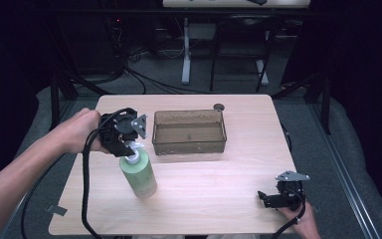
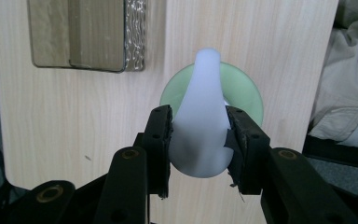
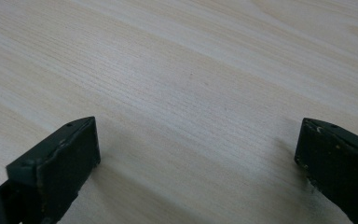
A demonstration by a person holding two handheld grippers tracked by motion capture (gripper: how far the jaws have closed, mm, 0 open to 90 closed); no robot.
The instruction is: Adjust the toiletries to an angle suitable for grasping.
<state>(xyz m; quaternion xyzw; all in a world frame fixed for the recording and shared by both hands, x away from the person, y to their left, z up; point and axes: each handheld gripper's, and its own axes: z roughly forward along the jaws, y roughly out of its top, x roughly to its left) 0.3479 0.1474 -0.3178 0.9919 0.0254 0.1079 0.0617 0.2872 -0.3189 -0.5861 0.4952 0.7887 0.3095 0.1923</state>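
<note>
Pale wooden tabletop (image 1: 219,174) carries a clear brown rectangular plastic tray (image 1: 189,131), and just in front of its left corner stands a pale green plastic bottle (image 1: 140,176). My left gripper (image 2: 199,140) is clamped on the bottle's white pump head (image 2: 204,116), which looks smooth and may slip or wobble; the stiff neck seems safer. My right gripper (image 3: 198,154) rests well right of the tray, jaws wide apart.

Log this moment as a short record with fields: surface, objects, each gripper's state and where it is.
surface: light wooden table
objects: green pump bottle, standing upright; clear brownish bin, seemingly empty, behind and right of the bottle
left gripper: jaws shut on the bottle's white pump head, reaching down from above
right gripper: jaws wide open, nothing between them, low over bare table at the near right corner
small item: dark round thing just behind the bin, too small to identify
</note>
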